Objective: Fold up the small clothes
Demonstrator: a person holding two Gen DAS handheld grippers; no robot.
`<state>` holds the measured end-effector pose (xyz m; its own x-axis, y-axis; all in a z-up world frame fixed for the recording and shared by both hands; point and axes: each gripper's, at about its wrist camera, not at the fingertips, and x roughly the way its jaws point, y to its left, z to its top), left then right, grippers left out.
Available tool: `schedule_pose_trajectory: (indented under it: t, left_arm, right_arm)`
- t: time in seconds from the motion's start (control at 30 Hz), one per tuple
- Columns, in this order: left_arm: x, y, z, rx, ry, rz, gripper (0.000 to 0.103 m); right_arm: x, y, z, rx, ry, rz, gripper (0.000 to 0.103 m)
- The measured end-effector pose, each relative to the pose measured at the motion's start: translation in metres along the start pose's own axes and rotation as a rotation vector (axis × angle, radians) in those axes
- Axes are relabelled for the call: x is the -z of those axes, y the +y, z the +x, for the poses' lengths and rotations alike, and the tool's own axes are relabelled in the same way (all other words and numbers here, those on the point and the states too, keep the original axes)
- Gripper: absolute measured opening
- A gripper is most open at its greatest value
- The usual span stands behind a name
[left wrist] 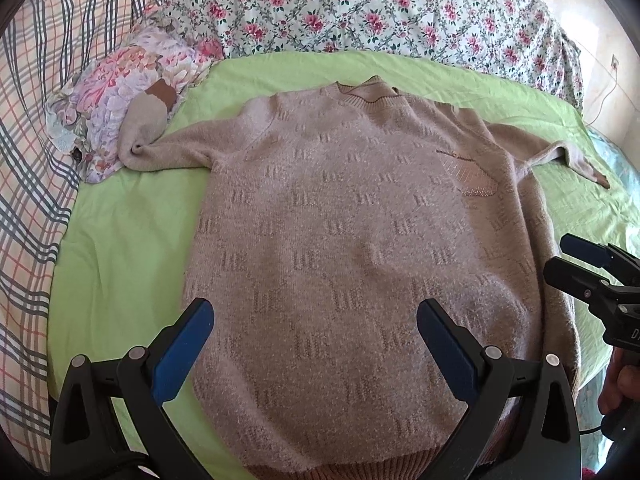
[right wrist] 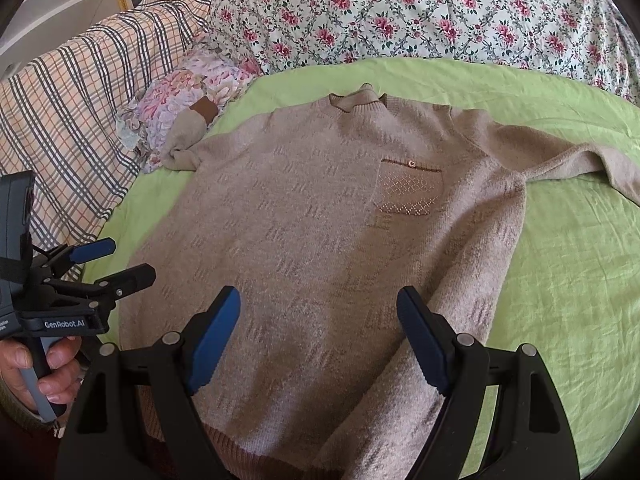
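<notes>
A beige knitted sweater (left wrist: 340, 216) lies flat, front up, on a green sheet (left wrist: 120, 248), collar far, hem near me. It has a chest pocket (right wrist: 410, 190). Its left sleeve (left wrist: 160, 136) runs onto a floral pillow; its right sleeve (right wrist: 580, 164) spreads to the right. My left gripper (left wrist: 314, 320) is open and empty above the sweater's lower part. My right gripper (right wrist: 320, 308) is open and empty above the lower right part of the sweater (right wrist: 320, 240). Each gripper shows in the other's view: the right one (left wrist: 576, 264) at the right edge, the left one (right wrist: 108, 260) at the left edge.
A floral quilt (left wrist: 380, 4) is heaped along the far side. A plaid blanket (left wrist: 36, 120) lies at the left. A small floral pillow (left wrist: 132, 88) sits at the sheet's far left corner. Green sheet (right wrist: 568, 280) shows to the right of the sweater.
</notes>
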<state>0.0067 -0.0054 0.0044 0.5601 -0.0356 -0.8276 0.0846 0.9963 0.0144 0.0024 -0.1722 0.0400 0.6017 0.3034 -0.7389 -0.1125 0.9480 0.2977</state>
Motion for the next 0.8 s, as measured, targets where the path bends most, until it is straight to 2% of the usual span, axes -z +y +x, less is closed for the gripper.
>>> schedule_pose_trajectory:
  t: [0.13,0.3,0.4,0.63,0.8]
  left_arm:
    - [0.0004,-0.0011,-0.0002,-0.015,-0.014,0.014,0.102]
    - [-0.0002,-0.0009,0.0009,-0.056,0.001,0.04,0.102]
    - [-0.0004,0.0001,0.0004,-0.039,-0.007,0.028,0.102]
    - [-0.0023,-0.0005,0.0006,-0.051,-0.001,0.037,0.102]
    - [-0.0031,-0.0014,0.0026,-0.051,0.004,0.041,0.102]
  right_arm:
    - [0.0006,0.0026,0.004,0.031,0.031,-0.031,0.081]
    - [0.0019,0.0041,0.0046,0.023,0.022,-0.029,0.081]
    - [0.0018,0.0041,0.0052,0.031,0.038,-0.033,0.081]
    - [0.0002,0.0091,0.0023,0.015,-0.02,-0.035,0.081]
    - [-0.0013,0.0068,0.0022,0.006,0.003,-0.012,0.081]
